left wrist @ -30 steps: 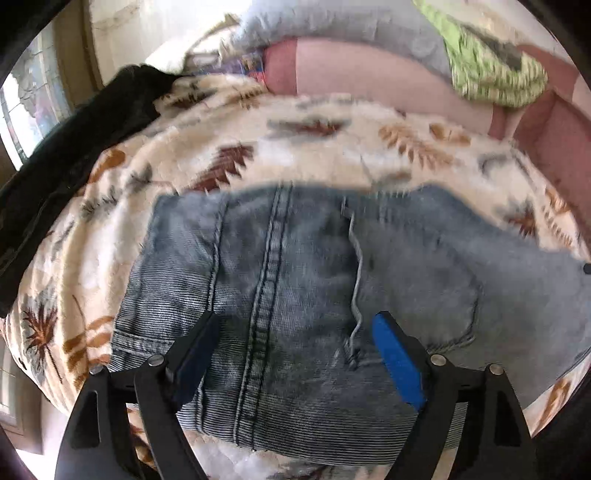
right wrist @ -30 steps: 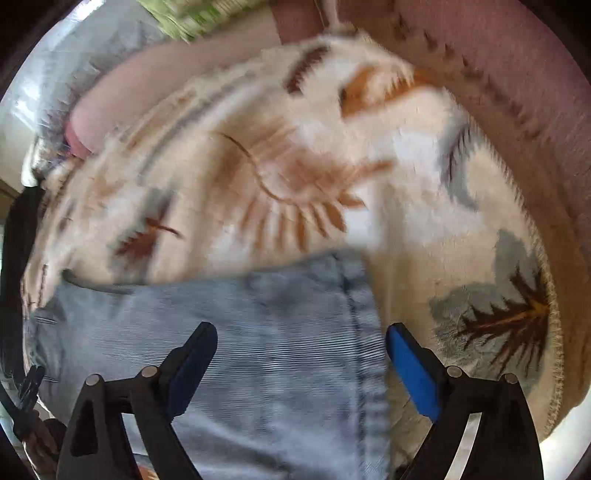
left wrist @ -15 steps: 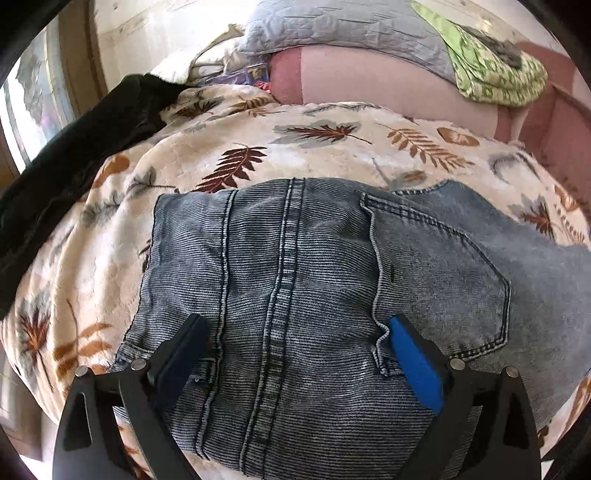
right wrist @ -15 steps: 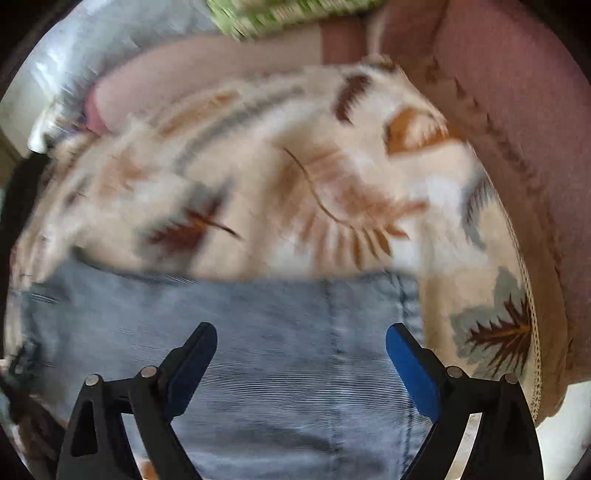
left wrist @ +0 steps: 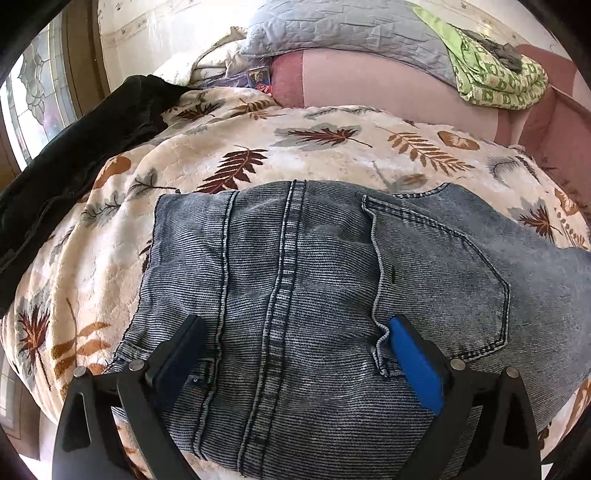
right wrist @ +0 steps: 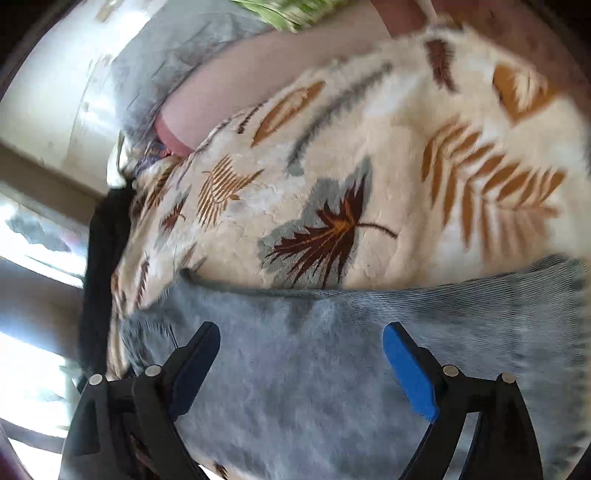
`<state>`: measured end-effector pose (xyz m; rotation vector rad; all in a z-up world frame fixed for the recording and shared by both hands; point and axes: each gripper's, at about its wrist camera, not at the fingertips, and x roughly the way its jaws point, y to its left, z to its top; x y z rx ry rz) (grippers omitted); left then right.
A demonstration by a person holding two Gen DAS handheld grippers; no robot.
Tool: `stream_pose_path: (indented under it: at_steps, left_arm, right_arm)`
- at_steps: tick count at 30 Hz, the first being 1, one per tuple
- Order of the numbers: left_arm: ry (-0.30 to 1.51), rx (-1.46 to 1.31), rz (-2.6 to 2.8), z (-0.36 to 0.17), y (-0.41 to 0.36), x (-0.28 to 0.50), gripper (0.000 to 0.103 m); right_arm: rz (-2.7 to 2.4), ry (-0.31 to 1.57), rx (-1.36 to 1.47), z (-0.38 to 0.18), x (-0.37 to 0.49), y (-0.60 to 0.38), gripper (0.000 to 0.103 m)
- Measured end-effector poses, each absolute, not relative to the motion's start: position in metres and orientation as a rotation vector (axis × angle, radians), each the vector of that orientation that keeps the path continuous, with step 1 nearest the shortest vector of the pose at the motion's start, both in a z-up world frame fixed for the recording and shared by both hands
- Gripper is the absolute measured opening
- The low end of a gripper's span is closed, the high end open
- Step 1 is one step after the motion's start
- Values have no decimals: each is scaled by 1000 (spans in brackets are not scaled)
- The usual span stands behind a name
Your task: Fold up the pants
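Two claws over blue jeans, both spread wide, nothing gripped. Jeans lie flat on leaf-print blanket, seat side up, back pocket and centre seam showing. Left claw straddles seam near waistband end, pads apart from denim. Right claw hangs above plain leg fabric; that view blurred. Black garment at blanket's left edge. Grey quilted pillow and green patterned cloth on pink sofa back beyond.

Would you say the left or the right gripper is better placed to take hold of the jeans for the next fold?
Left, probably. The left gripper hangs open over the jeans at the back pocket, sharply seen. The right gripper, also open, is over plain denim in a blurred view.
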<state>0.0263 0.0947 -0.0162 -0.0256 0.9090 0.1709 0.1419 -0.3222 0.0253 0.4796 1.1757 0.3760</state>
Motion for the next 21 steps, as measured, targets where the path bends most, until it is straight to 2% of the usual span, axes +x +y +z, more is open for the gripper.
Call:
stream_pose_path:
  at_steps: [2, 4, 5, 6, 8, 13, 17, 18, 21]
  left_arm:
    - [909, -23, 176, -16, 94, 27, 99]
    - [910, -25, 174, -16, 95, 27, 99]
    - [909, -27, 169, -16, 94, 27, 99]
    - [908, -25, 170, -16, 94, 26, 99]
    - [905, -25, 171, -16, 95, 25, 99]
    - [907, -35, 171, -16, 96, 25, 99]
    - [911, -40, 167, -15, 97, 25, 99]
    - [911, -45, 164, -12, 97, 24, 99]
    - [812, -83, 171, 14, 102, 10, 99]
  right_arm:
    - [389, 1168, 533, 26, 130, -332, 94]
    - [280, 1250, 475, -6, 125, -344, 102]
    - [238, 1328, 481, -33, 127, -353, 101]
    - [249, 1288, 520, -32, 125, -362, 102]
    - [216, 1235, 632, -7, 116, -369, 100]
    - [481, 1160, 652, 32, 86, -325, 100]
    - [465, 1355, 629, -40, 68, -290, 99]
    - [462, 1318, 678, -52, 64, -295, 98]
    - [413, 1321, 656, -22, 65, -296, 98]
